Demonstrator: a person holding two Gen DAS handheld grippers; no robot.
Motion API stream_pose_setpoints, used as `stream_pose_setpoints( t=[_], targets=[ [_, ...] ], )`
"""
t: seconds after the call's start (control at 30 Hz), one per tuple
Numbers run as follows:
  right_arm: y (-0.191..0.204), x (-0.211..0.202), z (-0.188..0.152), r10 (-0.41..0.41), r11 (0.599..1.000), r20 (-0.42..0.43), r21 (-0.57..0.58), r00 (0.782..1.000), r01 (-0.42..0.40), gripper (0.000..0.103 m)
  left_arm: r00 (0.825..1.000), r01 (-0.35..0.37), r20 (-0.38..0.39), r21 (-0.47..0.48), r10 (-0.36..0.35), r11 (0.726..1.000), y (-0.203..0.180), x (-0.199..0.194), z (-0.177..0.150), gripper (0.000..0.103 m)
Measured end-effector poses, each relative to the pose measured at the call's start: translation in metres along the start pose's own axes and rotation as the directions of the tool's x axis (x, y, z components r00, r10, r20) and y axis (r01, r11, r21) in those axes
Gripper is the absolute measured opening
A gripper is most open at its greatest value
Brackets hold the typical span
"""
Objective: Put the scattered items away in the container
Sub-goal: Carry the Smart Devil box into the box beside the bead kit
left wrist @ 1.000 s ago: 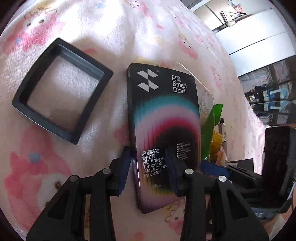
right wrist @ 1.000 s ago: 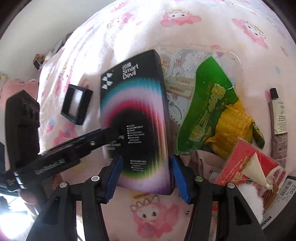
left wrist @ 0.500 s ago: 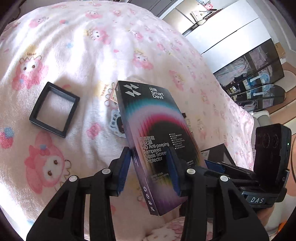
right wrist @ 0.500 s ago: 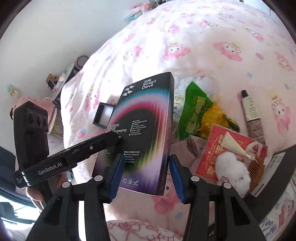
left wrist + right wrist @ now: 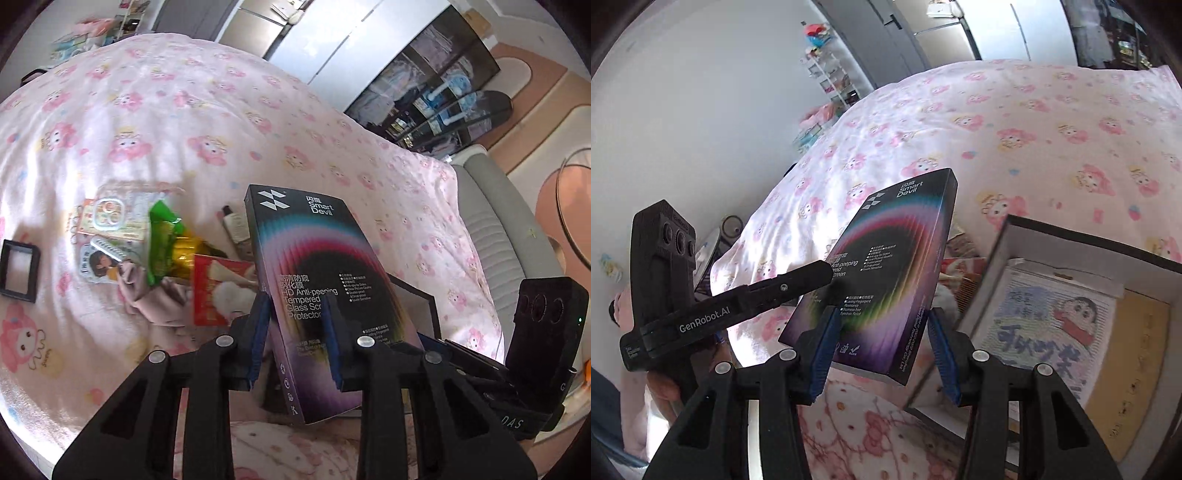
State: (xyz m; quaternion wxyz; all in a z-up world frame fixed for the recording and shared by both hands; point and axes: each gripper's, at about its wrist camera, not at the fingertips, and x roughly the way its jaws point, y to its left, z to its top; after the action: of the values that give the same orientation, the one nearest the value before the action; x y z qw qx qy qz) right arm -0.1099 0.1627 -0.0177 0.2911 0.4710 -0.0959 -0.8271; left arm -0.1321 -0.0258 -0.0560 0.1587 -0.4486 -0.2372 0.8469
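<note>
My left gripper (image 5: 295, 339) is shut on a black "Smart Devil" screen protector box (image 5: 317, 280) and holds it in the air above the pink bed. In the right wrist view the same box (image 5: 886, 266) sits between the blue pads of my right gripper (image 5: 882, 350), which also looks closed on its near end. The open cardboard container (image 5: 1004, 266) lies just right of the box, with a cartoon picture (image 5: 1049, 325) inside it. Its dark corner (image 5: 424, 299) shows behind the box in the left wrist view.
On the bedspread lie a green and yellow snack bag (image 5: 168, 240), a red packet (image 5: 218, 291), a small tube (image 5: 234, 229), sticker cards (image 5: 110, 218), a pink cloth (image 5: 162, 295) and a black square frame (image 5: 18, 269). The bed edge drops off at the right.
The box has been lifted higher off the bed and carried right, toward the container. The container has come into the right wrist view, and the loose items now lie far below.
</note>
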Motion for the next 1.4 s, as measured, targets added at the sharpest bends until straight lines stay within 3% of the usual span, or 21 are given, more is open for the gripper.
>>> stream_pose_setpoints(
  t=[0.13,0.27,0.53,0.73,0.9,1.03,1.13,1.27,1.33,1.37,1.4],
  targets=[
    [-0.048,-0.037,-0.017,-0.059,0.995,0.045,0.080,0.997,0.055,0.045,0.997,0.033,-0.072,0.088,-0.027,0.996,-0.059,0.039,-0.009,0.027],
    [-0.101,-0.052,-0.038,-0.127,0.972,0.033,0.201,0.991,0.118,0.045,0.985,0.073,-0.168,0.133,-0.050,0.988,-0.099,0.089,-0.024,0.027],
    [-0.162,-0.029,-0.078,-0.167,0.921,-0.069,0.346,0.983,0.181,0.045,0.957,0.072,-0.291,0.197,-0.012,0.978,-0.120,0.161,-0.053,0.027],
    [-0.171,-0.003,-0.088,-0.208,0.897,-0.135,0.368,0.969,0.244,0.046,0.942,0.035,-0.332,0.217,0.040,0.976,-0.111,0.178,-0.072,0.027],
    [-0.165,0.011,-0.085,-0.280,0.897,-0.179,0.301,0.943,0.324,0.046,0.938,0.072,-0.347,0.193,-0.001,0.978,-0.107,0.174,-0.075,0.027],
    [-0.154,0.011,-0.080,-0.336,0.898,-0.173,0.238,0.926,0.371,0.046,0.952,-0.026,-0.291,0.217,0.090,0.976,-0.101,0.170,-0.074,0.027],
    [-0.151,0.007,-0.076,-0.367,0.893,-0.158,0.218,0.917,0.395,0.046,0.952,-0.063,-0.282,0.190,0.116,0.980,-0.094,0.170,-0.072,0.027],
    [-0.150,0.003,-0.071,-0.360,0.891,-0.137,0.242,0.923,0.384,0.046,0.942,-0.128,-0.278,0.218,0.187,0.968,-0.092,0.178,-0.071,0.027],
    [-0.147,0.005,-0.070,-0.334,0.902,-0.140,0.239,0.932,0.359,0.046,0.933,-0.092,-0.324,0.207,0.157,0.974,-0.087,0.184,-0.071,0.027],
    [-0.145,0.007,-0.071,-0.316,0.909,-0.140,0.238,0.939,0.341,0.046,0.925,-0.016,-0.373,0.169,0.079,0.985,-0.085,0.187,-0.072,0.027],
    [-0.145,0.008,-0.072,-0.298,0.915,-0.141,0.239,0.944,0.325,0.046,0.903,0.062,-0.429,0.116,-0.006,0.991,-0.083,0.192,-0.073,0.034]
  ],
)
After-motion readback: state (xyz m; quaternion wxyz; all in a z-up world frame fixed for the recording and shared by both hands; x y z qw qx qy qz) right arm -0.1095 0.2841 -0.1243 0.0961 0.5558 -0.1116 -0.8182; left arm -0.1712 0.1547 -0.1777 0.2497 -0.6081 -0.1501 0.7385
